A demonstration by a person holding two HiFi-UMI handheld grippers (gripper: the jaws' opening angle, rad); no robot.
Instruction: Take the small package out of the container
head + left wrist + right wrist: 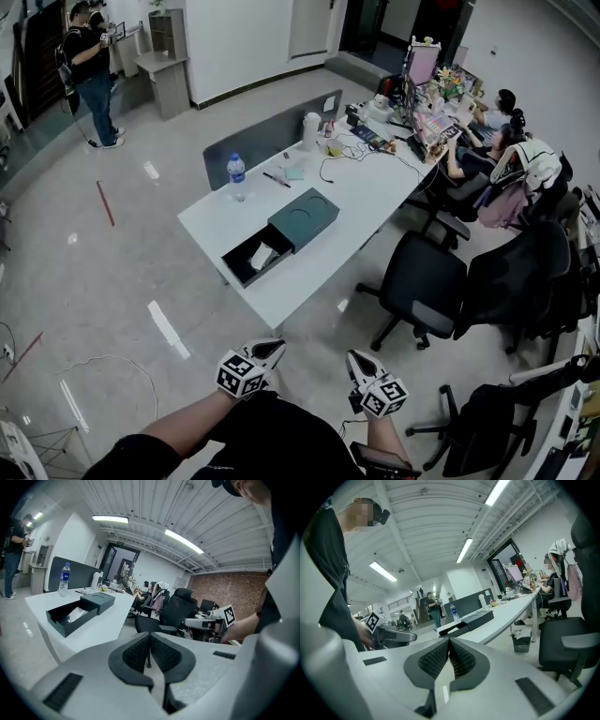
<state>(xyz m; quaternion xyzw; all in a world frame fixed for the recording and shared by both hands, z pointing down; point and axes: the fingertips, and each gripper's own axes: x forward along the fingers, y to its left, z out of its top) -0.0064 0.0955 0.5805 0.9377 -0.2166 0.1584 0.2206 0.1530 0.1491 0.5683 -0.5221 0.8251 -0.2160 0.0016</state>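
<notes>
Seen from the head view, both hand-held grippers sit low in the picture, clear of the counter (309, 272). The left hand-held gripper (271, 348) has its jaws pressed together with nothing between them, and the right hand-held gripper (355, 357) is likewise closed and empty. The small package (260, 255) lies well apart from them, at about 12 o'clock from the left one and 11 o'clock from the right. It is a pale, crinkled packet resting inside the pulled-out drawer of a dark teal container (302, 220). A water bottle (236, 176) stands at 11 o'clock from the container; its blue label is too small to read.
</notes>
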